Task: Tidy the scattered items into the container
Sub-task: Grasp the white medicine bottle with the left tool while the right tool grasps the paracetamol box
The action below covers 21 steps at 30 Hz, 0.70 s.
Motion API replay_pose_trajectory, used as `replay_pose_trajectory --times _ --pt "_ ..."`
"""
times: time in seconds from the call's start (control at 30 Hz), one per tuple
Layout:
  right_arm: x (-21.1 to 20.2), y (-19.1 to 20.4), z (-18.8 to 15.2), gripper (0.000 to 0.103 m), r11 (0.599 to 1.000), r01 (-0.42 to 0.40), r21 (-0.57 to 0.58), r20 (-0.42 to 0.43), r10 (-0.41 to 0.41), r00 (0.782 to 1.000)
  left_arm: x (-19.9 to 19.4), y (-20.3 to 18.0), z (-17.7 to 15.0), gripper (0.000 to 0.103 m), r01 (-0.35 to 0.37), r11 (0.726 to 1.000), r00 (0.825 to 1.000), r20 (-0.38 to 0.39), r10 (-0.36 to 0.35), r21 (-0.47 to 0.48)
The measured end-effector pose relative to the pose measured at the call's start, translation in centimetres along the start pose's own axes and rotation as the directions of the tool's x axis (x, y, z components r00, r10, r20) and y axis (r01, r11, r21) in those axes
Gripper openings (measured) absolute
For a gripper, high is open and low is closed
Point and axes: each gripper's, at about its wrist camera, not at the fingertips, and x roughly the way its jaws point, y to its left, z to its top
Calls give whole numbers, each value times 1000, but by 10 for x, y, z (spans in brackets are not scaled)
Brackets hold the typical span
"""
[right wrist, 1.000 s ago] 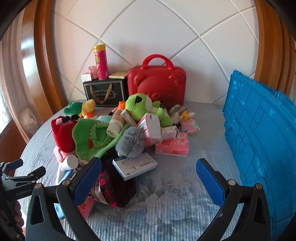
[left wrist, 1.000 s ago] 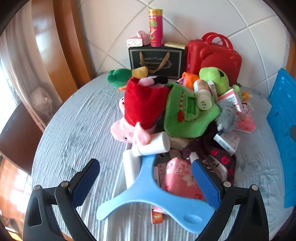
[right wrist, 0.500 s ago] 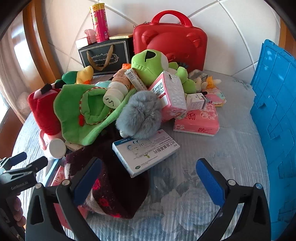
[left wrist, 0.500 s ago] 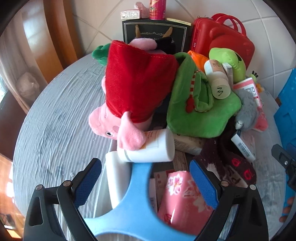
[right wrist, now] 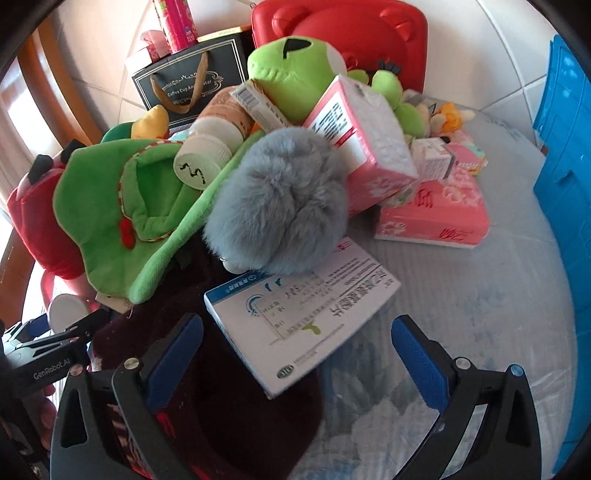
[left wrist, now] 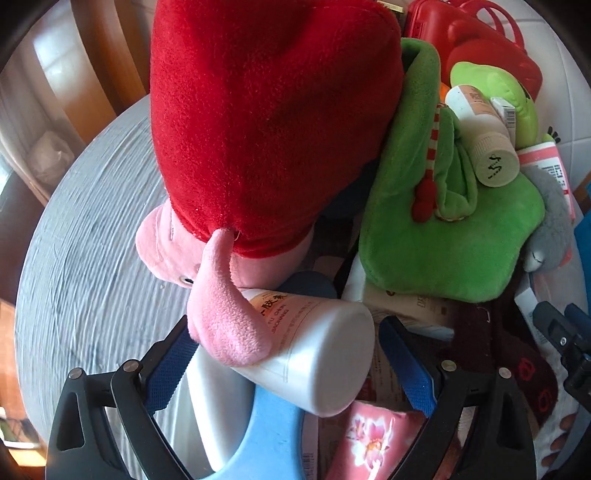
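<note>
A heap of toys, boxes and bottles covers the round table. My left gripper [left wrist: 286,363] is open, its blue pads on either side of a white bottle [left wrist: 314,350] that lies under the pink arm of a plush pig in a red dress [left wrist: 258,122]. My right gripper [right wrist: 297,349] is open around a white and blue medicine box [right wrist: 299,317], which rests on a dark maroon cloth [right wrist: 236,406] below a grey fluffy ball [right wrist: 280,206]. The blue container [right wrist: 565,206] stands at the right edge.
A green plush hat [right wrist: 122,214], a capped bottle [right wrist: 207,155], a green frog toy [right wrist: 291,77] and pink boxes [right wrist: 432,218] crowd the heap. A red case [right wrist: 351,33] and a black gift bag [right wrist: 184,83] stand at the tiled wall. Bare tablecloth [left wrist: 85,266] lies left.
Both grippers have moved forward and down into the heap. The left one now straddles the white bottle and the right one straddles the medicine box. Both stay open.
</note>
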Motion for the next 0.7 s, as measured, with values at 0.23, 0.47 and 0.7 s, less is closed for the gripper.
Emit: replay_pose_trajectory --times 0.23,0.47,0.7 --pt "33 -11 2 103 993 7 117 -30 -4 1000 5 0 -4 89 43 999 999 -5 -43 -3" --pt "19 -18 -12 53 995 27 96 -22 -25 999 -33 -7 -14 89 62 998 995 74 -63 22" --pt "-18 -38 -36 21 992 70 103 -14 -68 998 -97 -41 -24 89 122 985 975 173 -142 121"
